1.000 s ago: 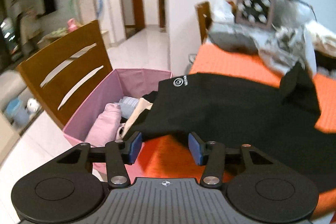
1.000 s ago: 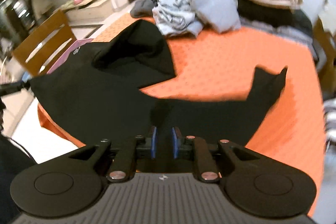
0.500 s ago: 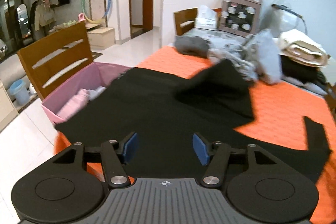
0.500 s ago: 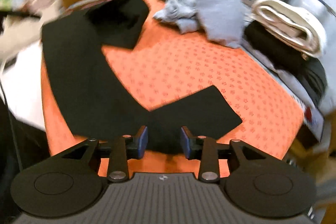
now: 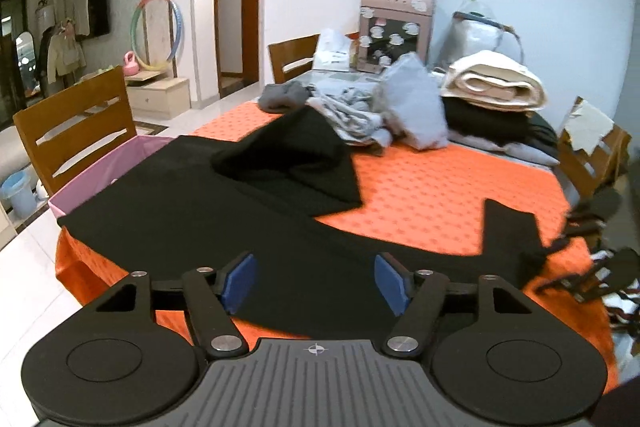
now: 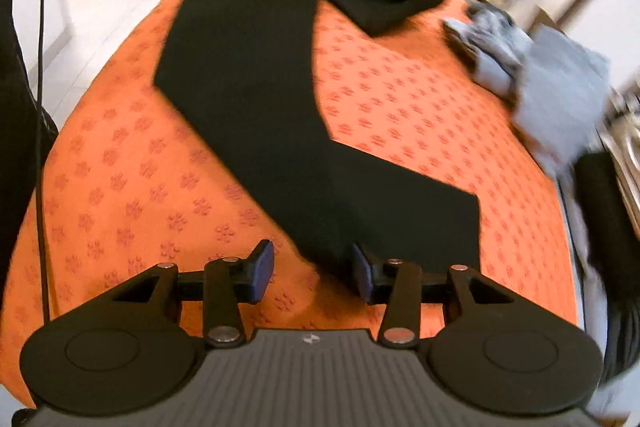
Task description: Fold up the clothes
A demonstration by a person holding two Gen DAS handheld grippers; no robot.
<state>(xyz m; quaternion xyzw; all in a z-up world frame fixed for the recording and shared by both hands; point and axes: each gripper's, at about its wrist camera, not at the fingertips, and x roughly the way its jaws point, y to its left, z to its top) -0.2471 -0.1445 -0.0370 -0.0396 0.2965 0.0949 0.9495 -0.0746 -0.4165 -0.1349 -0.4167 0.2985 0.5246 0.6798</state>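
Left gripper (image 5: 315, 283): jaws apart and widening, nothing clamped, poised above the near edge of the black garment (image 5: 224, 211). Right gripper (image 6: 313, 271): jaws apart, empty, over the garment's sleeve end (image 6: 404, 215); view blurred, so contact with the cloth is uncertain. Garment lies spread on the orange tabletop (image 5: 432, 187), one part hanging toward a pink bin (image 5: 92, 179). Grey clothes (image 5: 384, 111) and folded blankets (image 5: 492, 83) piled at the far side.

Left tool (image 5: 316, 281) opening; right tool (image 6: 313, 269) agape.
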